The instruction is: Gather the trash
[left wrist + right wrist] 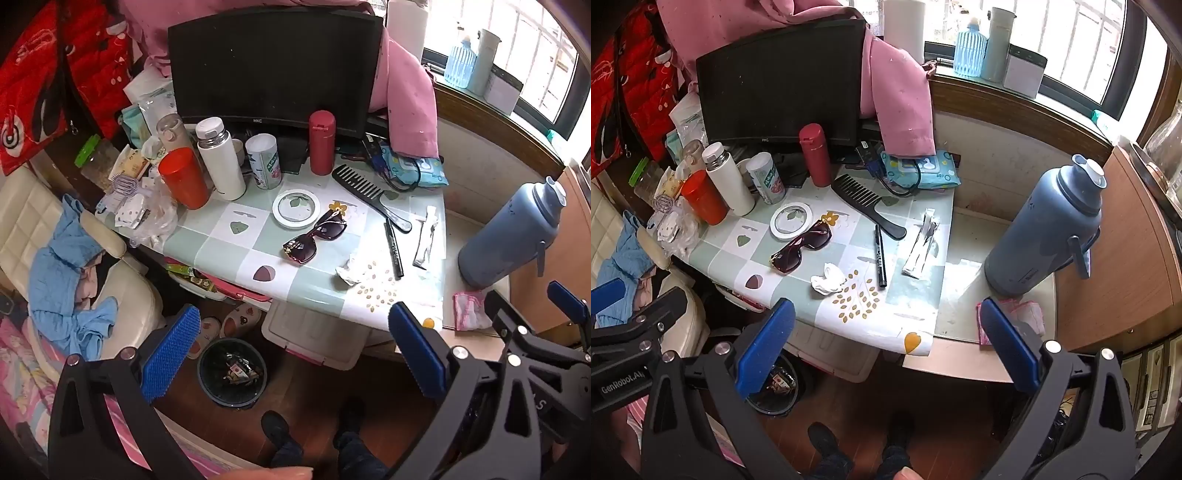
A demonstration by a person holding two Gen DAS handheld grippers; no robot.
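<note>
Daylight from a barred window [1071,40] falls on a cluttered table [221,254] beside a cream chair [22,221], over wood floor [314,384]

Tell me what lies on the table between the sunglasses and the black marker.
The crumpled white tissue lies between the sunglasses and the black marker, toward the table's near edge. Farther back that stretch is bare tablecloth. The right wrist view shows it best.

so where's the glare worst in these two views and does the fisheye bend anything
Left wrist view: window blown out, glare washing the tablecloth's near right corner by the crumpled tissue; monitor edges bow. Right wrist view: window overexposed, bright patch beside the blue thermos; windowsill curves, corners vignette black.
</note>
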